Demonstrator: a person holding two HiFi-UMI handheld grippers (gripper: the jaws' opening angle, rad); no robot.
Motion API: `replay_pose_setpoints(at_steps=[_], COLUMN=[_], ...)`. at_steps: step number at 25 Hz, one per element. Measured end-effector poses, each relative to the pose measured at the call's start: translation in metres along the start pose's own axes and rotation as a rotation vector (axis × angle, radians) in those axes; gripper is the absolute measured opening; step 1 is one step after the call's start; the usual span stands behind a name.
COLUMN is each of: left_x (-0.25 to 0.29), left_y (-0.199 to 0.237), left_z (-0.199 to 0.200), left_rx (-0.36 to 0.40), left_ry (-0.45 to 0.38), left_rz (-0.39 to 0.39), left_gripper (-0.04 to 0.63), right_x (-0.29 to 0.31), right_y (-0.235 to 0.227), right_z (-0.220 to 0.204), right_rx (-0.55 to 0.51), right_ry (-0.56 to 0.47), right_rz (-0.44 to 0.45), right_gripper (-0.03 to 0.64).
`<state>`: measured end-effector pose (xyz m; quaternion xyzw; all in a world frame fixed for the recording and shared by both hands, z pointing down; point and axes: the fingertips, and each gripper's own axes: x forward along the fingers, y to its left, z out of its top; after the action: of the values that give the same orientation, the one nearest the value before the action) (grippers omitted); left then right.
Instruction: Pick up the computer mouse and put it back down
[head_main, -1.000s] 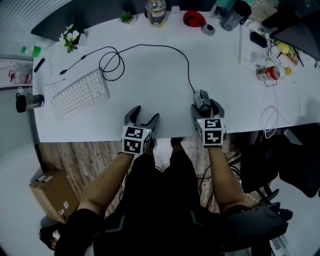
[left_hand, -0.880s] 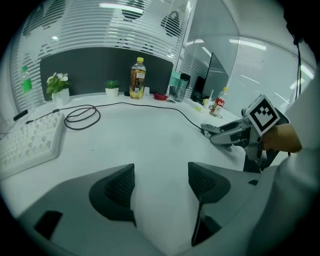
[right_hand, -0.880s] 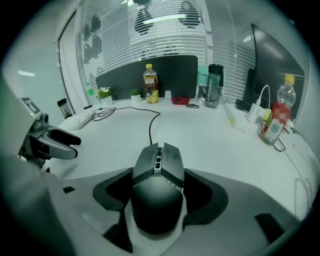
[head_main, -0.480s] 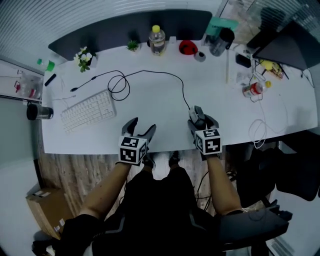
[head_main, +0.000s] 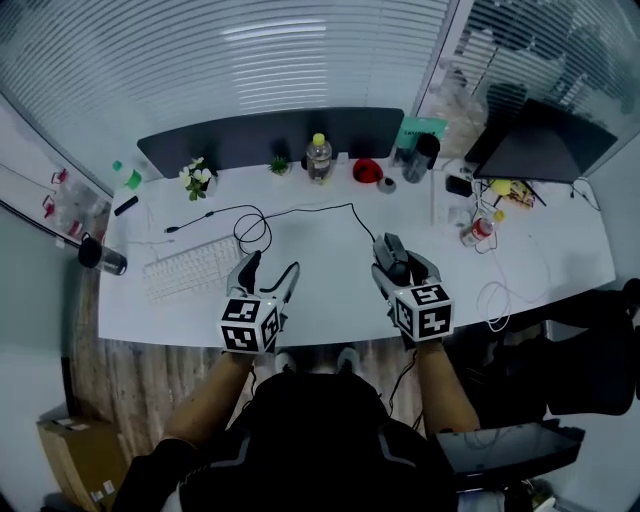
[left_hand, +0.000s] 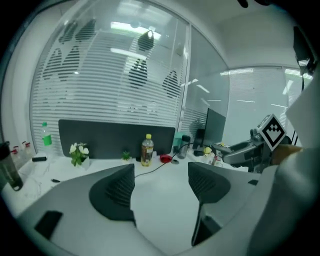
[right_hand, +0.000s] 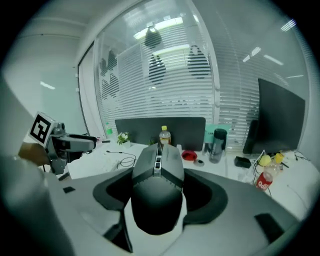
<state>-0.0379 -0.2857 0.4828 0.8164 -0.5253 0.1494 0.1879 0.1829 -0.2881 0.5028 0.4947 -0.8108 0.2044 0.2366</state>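
Both grippers have risen above the white desk (head_main: 330, 292). The right gripper (head_main: 403, 265), jaws just closed inward, clamps the dark grey computer mouse (right_hand: 156, 200) aloft. The left gripper (head_main: 268, 270) gapes empty. The mouse's black cable (head_main: 330, 208) could pull taut and tug it loose.

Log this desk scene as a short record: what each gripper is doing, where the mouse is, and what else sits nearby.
Right gripper: shut on the dark grey computer mouse; its jaws have just been closing
Mouse position: held above the white desk, with its black cable running across the desk
Left gripper: open, empty
Nearby: white keyboard on the desk's left; yellow-capped bottle at the back
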Motion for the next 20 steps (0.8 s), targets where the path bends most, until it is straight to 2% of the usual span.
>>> replay_pose_setpoints(at_steps=[7, 12, 16, 20], left_x=[-0.042, -0.072, -0.078, -0.075], left_y=[-0.006, -0.018, -0.015, -0.01], left_z=[0.075, 0.118, 0.121, 0.116], left_rx=[0.068, 0.173, 0.127, 0.133], left_ry=[-0.17, -0.295, -0.301, -0.278], left_rz=[0.014, 0.061, 0.051, 0.072], left_gripper=[0.35, 0.35, 0.35, 0.35], right_x=[-0.052, -0.084, -0.091, -0.093], right_y=[0.022, 0.037, 0.044, 0.043], right_z=[0.073, 0.11, 0.115, 0.113], right_rx=[-0.046, -0.095, -0.108, -0.102], right_ry=[-0.166, -0.241, -0.265, -0.263], right_rz=[0.039, 0.041, 0.039, 0.041], right_gripper=[0.291, 0.291, 0.291, 0.291])
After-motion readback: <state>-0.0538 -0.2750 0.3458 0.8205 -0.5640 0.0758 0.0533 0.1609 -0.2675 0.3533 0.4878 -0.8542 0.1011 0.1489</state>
